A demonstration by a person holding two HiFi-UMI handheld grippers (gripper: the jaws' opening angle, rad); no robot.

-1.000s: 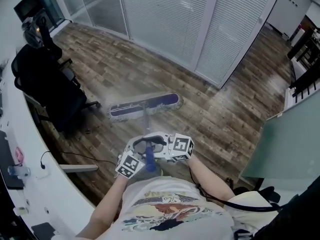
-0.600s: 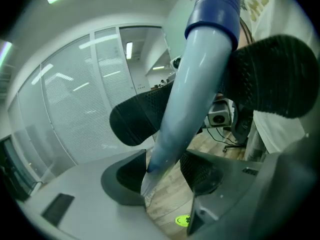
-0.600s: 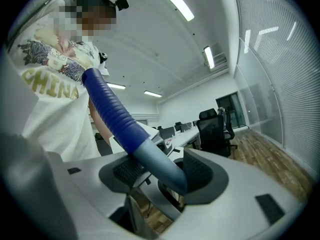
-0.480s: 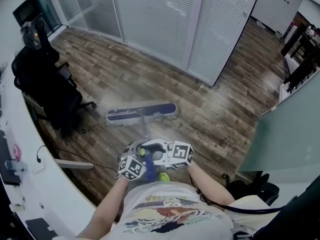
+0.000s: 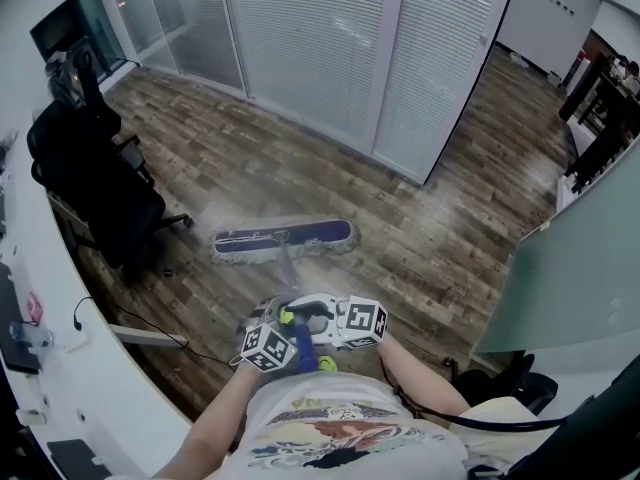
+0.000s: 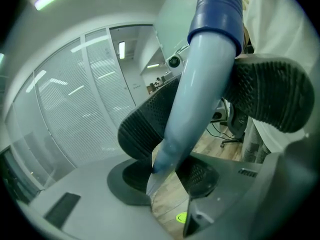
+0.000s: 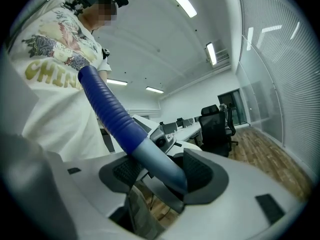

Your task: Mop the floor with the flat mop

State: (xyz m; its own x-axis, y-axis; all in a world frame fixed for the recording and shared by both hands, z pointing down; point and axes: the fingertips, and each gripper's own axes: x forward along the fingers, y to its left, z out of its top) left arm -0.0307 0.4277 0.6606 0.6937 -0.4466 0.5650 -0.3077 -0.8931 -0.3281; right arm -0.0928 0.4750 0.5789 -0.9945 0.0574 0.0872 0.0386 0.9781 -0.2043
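The flat mop's purple-and-white head (image 5: 283, 238) lies flat on the wooden floor in front of me. Its grey-blue handle (image 5: 290, 278) slopes up to my two grippers, close to my chest. My left gripper (image 5: 272, 336) is the lower one. Seen from the left gripper (image 6: 210, 104), the mop handle (image 6: 200, 84) runs between the black pads (image 6: 270, 91), which are closing and touch it on both sides. My right gripper (image 5: 345, 318) sits beside it. Its own view shows the right gripper (image 7: 165, 171) shut on the handle (image 7: 150, 156), just below the ribbed blue grip (image 7: 107, 109).
A black office chair (image 5: 95, 178) stands at the left, near the mop head. A white desk (image 5: 60, 368) curves along the left with a cable (image 5: 150, 313) on the floor beside it. Glass walls with blinds (image 5: 320, 48) close the far side. A grey-green panel (image 5: 570, 288) stands at the right.
The mop head has slid back over the floor towards me, and both grippers have drawn in closer to my body along with the handle.
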